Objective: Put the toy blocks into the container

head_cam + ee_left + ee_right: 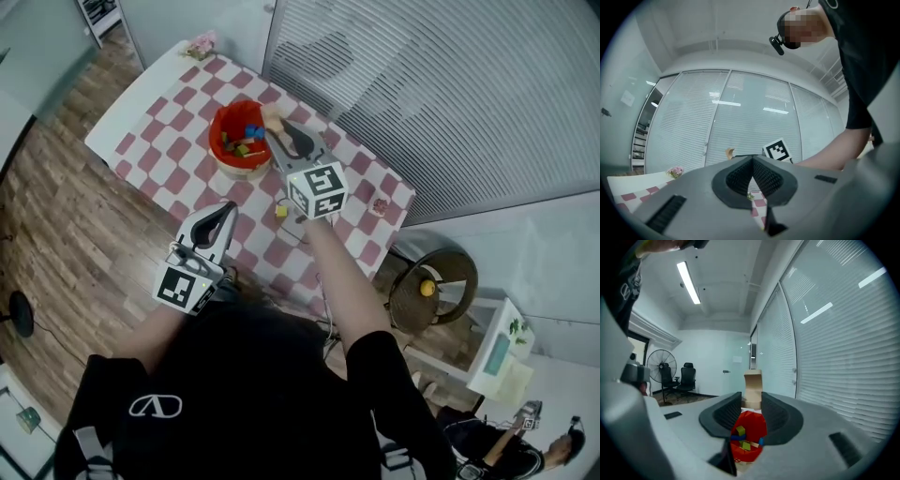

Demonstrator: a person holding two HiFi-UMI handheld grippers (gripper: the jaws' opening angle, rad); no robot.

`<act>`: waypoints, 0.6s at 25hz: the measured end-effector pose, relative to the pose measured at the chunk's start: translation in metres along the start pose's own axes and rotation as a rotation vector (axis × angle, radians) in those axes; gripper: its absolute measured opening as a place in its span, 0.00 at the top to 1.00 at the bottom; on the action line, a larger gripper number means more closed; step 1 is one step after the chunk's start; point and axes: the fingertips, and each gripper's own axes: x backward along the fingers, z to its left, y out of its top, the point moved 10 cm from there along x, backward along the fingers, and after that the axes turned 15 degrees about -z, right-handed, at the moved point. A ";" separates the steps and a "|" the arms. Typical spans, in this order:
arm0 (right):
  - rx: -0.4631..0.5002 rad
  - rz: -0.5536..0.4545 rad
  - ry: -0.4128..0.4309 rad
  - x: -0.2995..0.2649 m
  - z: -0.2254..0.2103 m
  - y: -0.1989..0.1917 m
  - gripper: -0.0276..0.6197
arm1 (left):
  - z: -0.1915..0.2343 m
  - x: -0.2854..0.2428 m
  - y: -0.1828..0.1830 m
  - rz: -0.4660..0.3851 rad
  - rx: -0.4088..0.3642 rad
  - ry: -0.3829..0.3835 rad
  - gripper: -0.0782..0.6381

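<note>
Right gripper (752, 397): jaws pinched on tan block (753, 383), pads on both its sides, top of block sticking up past the tips. Head view puts the block at the far-right rim of the red container (223, 127). Right gripper view shows the container's opening low between the jaws. Block is in the air, not released yet.

Left gripper (752, 158): jaws pressed together, tips meeting, nothing btwn them. Hangs over the near edge of the checkered table (155, 127), well apart from the container.

Container: sits on a pale base toward the far side of the table. Several blocks inside (246, 139); green, blue and yellow ones can be made out, exact count not readable.

Progress (judgement):
- Done: a batch of blocks already in.
- In hand: tan block, approx. at the drop point. Needs to be carried over the opening, then jaws spread.
- Left: yellow block (280, 212) lies loose on the cloth, just beside the right gripper's marker cube and apart from the container.
- Unclear: small pink-red item (380, 206) near the table's right edge; too small to tell if it's a block.

Est. late stage: one or two pieces to go after this one.
</note>
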 end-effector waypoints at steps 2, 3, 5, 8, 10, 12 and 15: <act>-0.018 0.063 0.005 -0.018 -0.001 -0.019 0.75 | 0.003 0.003 0.002 -0.015 -0.002 0.017 0.88; -0.025 0.098 0.005 -0.025 -0.001 -0.029 0.75 | 0.005 0.006 0.002 -0.013 -0.002 0.025 0.88; -0.034 0.166 0.008 -0.037 -0.003 -0.048 0.75 | 0.009 0.013 -0.003 0.012 -0.002 0.038 0.88; -0.053 0.244 0.022 -0.049 -0.004 -0.068 0.75 | 0.012 0.016 -0.002 0.009 0.002 0.057 0.88; -0.056 0.283 0.039 -0.055 -0.005 -0.075 0.75 | 0.011 0.016 -0.001 0.020 0.011 0.058 0.88; -0.059 0.301 0.051 -0.062 -0.007 -0.079 0.74 | 0.011 0.014 -0.001 0.023 0.007 0.050 0.88; -0.055 0.280 0.045 -0.070 -0.010 -0.080 0.42 | 0.010 0.012 0.000 0.011 0.006 0.056 0.88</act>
